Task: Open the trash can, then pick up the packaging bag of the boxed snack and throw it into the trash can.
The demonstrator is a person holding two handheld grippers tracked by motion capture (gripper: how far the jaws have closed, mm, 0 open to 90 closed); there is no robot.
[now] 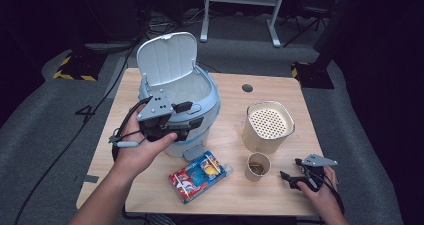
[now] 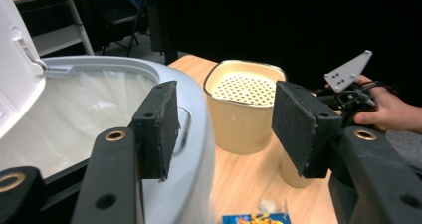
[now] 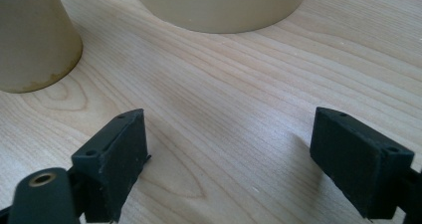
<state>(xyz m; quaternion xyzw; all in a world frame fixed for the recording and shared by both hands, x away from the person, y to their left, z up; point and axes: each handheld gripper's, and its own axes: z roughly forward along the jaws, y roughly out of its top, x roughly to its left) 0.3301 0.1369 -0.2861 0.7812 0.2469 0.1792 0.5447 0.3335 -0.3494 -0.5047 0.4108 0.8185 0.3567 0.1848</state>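
Observation:
A pale blue pedal bin (image 1: 207, 102) stands at the table's left with its white lid (image 1: 166, 57) raised and a white bag lining it. My left gripper (image 1: 186, 114) hovers at the bin's front rim (image 2: 195, 115), open, with nothing between its pads (image 2: 160, 129). A colourful snack packet (image 1: 199, 176) lies flat in front of the bin. My right gripper (image 1: 291, 178) rests low at the table's front right, open and empty (image 3: 229, 149), just right of a paper cup (image 1: 258, 166).
A cream container (image 1: 268, 126) with a perforated top stands behind the cup (image 3: 35, 40) and close ahead of the right jaws (image 3: 219, 5). The wooden table (image 1: 235, 195) has a cable hole (image 1: 247, 88) at the back. Dark floor and desk legs lie beyond.

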